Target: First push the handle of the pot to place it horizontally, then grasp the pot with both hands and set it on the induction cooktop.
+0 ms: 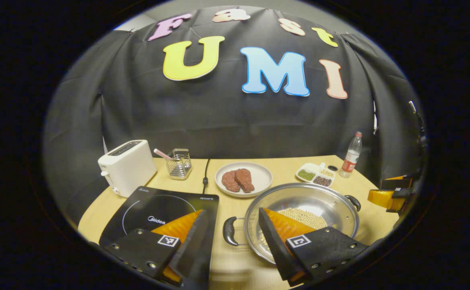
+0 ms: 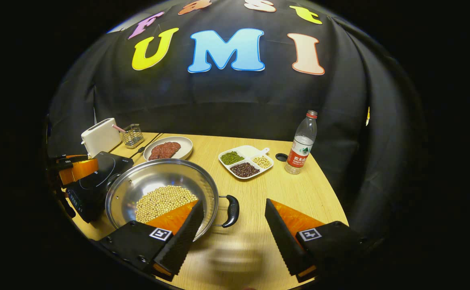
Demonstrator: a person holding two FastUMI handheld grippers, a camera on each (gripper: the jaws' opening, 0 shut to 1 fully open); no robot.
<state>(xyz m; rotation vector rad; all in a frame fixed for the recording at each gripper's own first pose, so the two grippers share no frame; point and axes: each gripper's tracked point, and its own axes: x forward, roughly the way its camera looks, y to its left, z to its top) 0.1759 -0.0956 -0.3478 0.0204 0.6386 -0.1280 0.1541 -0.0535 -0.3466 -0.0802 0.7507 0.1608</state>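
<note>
A steel pot holding soybeans stands on the wooden table, just right of the black induction cooktop. My left gripper is open, and the pot's left handle lies in the gap between its fingers without touching them. The pot's other handle sits on the far side, near my right gripper. In the right gripper view, my right gripper is open around that handle. The pot, the cooktop and my left gripper lie to the left there.
Behind the cooktop stand a white toaster and a wire holder. A plate of meat, a divided dish of beans and a water bottle sit at the back. The table's right edge curves close by.
</note>
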